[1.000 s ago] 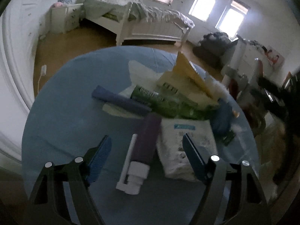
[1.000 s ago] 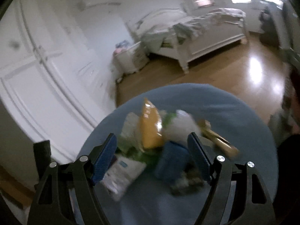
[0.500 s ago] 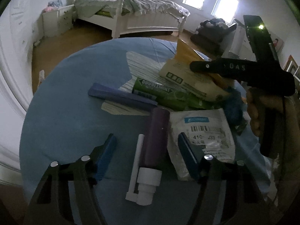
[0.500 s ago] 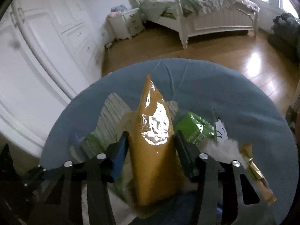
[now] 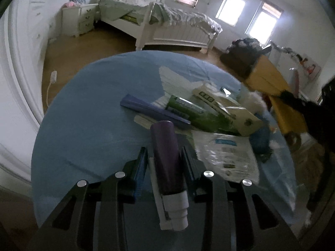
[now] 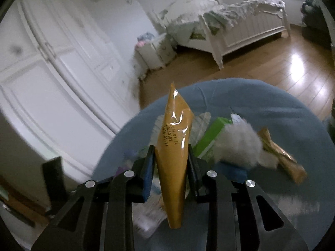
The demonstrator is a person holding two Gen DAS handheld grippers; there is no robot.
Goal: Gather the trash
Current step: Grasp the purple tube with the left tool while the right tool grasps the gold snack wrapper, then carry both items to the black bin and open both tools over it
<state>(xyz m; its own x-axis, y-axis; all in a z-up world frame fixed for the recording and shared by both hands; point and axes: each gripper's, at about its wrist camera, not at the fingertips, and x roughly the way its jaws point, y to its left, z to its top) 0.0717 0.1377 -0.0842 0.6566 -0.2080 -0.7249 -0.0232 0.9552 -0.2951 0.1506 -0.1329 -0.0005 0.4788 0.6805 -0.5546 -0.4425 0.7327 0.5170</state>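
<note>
Gripping purple bottle (image 5: 166, 159), yellow pouch (image 6: 174, 152)

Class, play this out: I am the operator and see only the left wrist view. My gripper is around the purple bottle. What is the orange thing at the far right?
Observer: An orange pouch, clamped by the right gripper.
Operator: Any print on it?
Observer: Yes, date codes run along its side.
Operator: What lies right of it on the table?
Observer: A white fluffy wad, then a gold wrapper.
</note>
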